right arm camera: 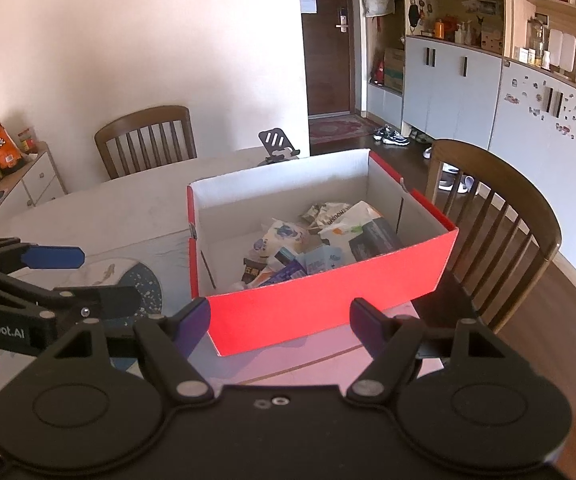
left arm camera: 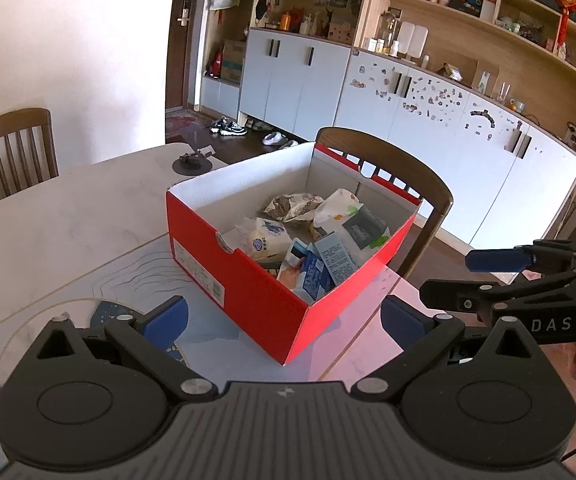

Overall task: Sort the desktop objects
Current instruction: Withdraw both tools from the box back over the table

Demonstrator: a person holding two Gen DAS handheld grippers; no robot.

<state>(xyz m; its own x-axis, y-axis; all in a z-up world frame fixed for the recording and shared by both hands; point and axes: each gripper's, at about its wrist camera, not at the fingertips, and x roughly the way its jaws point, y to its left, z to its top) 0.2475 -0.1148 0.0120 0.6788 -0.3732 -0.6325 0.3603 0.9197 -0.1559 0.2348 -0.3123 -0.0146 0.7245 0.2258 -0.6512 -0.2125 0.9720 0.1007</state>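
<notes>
A red cardboard box [left arm camera: 243,284] with a white inside stands on the pale table [left arm camera: 59,216]. It holds several packets and pouches [left arm camera: 312,240]. My left gripper [left arm camera: 283,316] is open and empty, just in front of the box's near corner. My right gripper [right arm camera: 279,320] is open and empty, in front of the box's [right arm camera: 328,304] long red side. The packets [right arm camera: 320,240] fill the box's right half in the right wrist view. Each gripper shows at the edge of the other's view: the right one [left arm camera: 448,280], the left one [right arm camera: 103,276].
A dark round mat [right arm camera: 143,284] lies on the table left of the box. A black phone stand [right arm camera: 277,146] is at the table's far edge. Wooden chairs [right arm camera: 496,216] stand around the table. White cabinets [left arm camera: 428,120] line the far wall.
</notes>
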